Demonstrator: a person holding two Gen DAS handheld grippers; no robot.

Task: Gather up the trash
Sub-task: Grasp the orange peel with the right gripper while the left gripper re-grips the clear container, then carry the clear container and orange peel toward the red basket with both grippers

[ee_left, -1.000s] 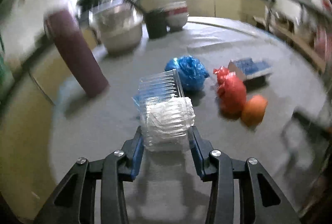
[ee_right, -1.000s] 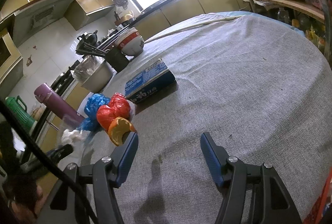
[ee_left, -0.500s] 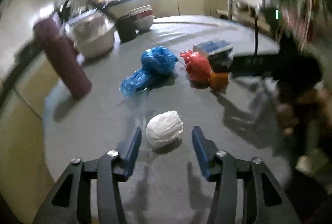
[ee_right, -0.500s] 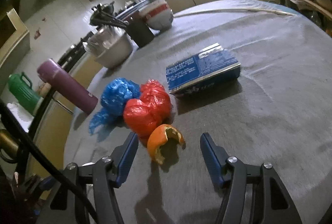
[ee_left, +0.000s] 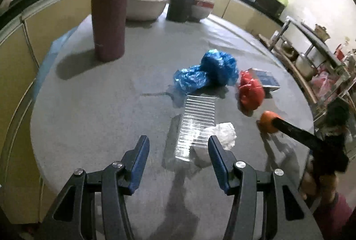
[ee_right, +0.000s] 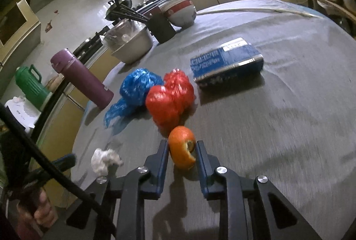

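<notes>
On the grey round table lie a crumpled blue bag (ee_left: 207, 73) (ee_right: 135, 86), a red bag (ee_left: 250, 91) (ee_right: 170, 97), an orange peel (ee_right: 182, 146) (ee_left: 267, 123), a white paper wad (ee_left: 222, 133) (ee_right: 103, 160) and a clear ribbed plastic container (ee_left: 195, 126). My left gripper (ee_left: 178, 151) is open and empty; the container and wad lie just ahead of its fingertips. My right gripper (ee_right: 181, 151) is shut on the orange peel, which rests on the table.
A blue box (ee_right: 227, 61) lies beyond the red bag. A purple flask (ee_left: 109, 4) (ee_right: 82, 77), a covered metal bowl (ee_right: 131, 44), a black utensil holder (ee_right: 161, 27) and a red-white bowl (ee_right: 181, 12) stand at the far table edge. Shelves stand at the right.
My left gripper let go of the clear container with the wad and now stands open behind them. My right gripper moved forward to the orange peel and closed on it.
</notes>
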